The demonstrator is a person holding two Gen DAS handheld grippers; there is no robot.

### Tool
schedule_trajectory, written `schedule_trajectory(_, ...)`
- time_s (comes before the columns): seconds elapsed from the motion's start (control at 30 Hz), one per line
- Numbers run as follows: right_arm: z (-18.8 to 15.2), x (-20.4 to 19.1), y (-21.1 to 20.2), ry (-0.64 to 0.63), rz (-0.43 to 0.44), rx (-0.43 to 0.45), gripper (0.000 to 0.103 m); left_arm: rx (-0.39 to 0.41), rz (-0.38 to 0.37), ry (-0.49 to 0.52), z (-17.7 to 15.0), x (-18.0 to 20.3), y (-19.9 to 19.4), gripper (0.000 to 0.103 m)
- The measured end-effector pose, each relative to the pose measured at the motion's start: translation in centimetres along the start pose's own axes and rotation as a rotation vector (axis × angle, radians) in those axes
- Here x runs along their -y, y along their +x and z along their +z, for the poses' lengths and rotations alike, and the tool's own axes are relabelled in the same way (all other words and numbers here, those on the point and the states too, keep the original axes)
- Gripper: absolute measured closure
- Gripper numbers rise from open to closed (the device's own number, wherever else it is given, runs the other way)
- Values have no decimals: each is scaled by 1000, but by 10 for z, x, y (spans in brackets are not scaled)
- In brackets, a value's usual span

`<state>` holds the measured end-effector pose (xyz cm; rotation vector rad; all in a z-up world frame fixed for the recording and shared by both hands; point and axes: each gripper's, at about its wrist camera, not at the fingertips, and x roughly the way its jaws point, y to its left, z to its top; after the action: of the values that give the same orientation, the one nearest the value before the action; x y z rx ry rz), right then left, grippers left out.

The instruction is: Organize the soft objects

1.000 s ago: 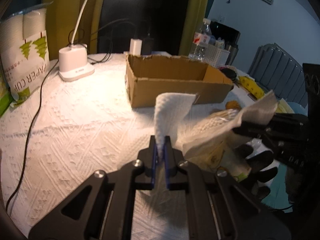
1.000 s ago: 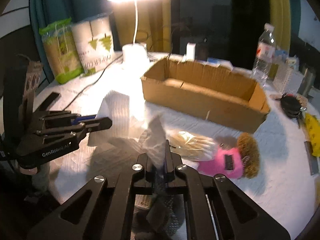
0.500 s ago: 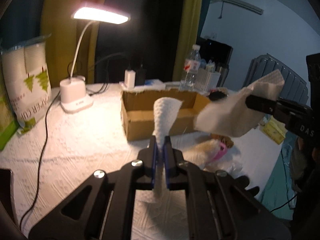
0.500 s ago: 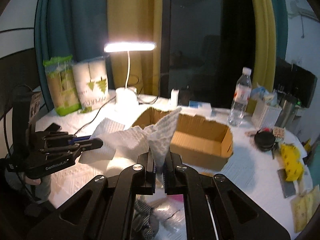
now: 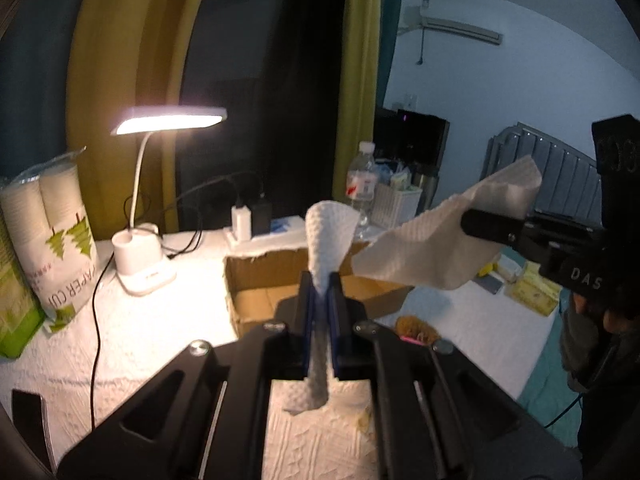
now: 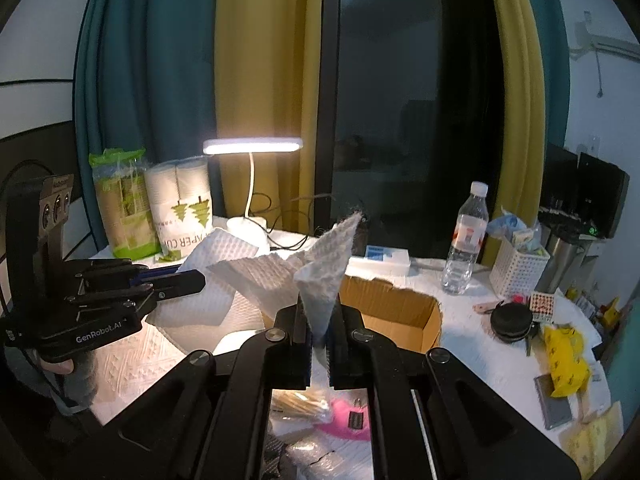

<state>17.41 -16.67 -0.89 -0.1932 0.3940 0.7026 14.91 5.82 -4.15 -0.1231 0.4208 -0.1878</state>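
A white paper towel (image 5: 424,252) hangs in the air between both grippers, above the table. My left gripper (image 5: 320,280) is shut on one corner of it. My right gripper (image 6: 318,308) is shut on the opposite corner (image 6: 324,272). In the left wrist view the right gripper (image 5: 472,224) shows at the right. In the right wrist view the left gripper (image 6: 192,280) shows at the left, with the towel (image 6: 240,280) stretched between. An open cardboard box (image 5: 256,292) stands behind and below the towel. A pink and brown soft toy (image 6: 344,420) lies on the table under my right gripper.
A lit desk lamp (image 5: 144,264) and its cable stand at the back left, beside packs of paper cups (image 5: 52,232). A water bottle (image 6: 466,240), a white basket (image 6: 518,268) and small items sit at the back right. A white embossed cloth (image 5: 160,340) covers the table.
Both grippers have risen with the towel, from just above the table to well above the box. The towel is now spread wider between them.
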Motion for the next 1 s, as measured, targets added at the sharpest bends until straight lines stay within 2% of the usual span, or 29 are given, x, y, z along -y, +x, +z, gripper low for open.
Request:
schedule_trajectory(0.2,12,6,-1,-6,-19,7,97,58,-23,12,22,9,-3,97)
schedule_trajectory(0.53,34,16,-3,-28,-79,34,97,109,-74,45,51,21,2,97)
schedule_trajectory(0.73,43,32,-2,-37,-100,67,97,123,-90,84,70,34,15,97)
schedule_trajectory(1.0,46,59,12,-45,-86,95,97,112,-92,72,87,44,46,97)
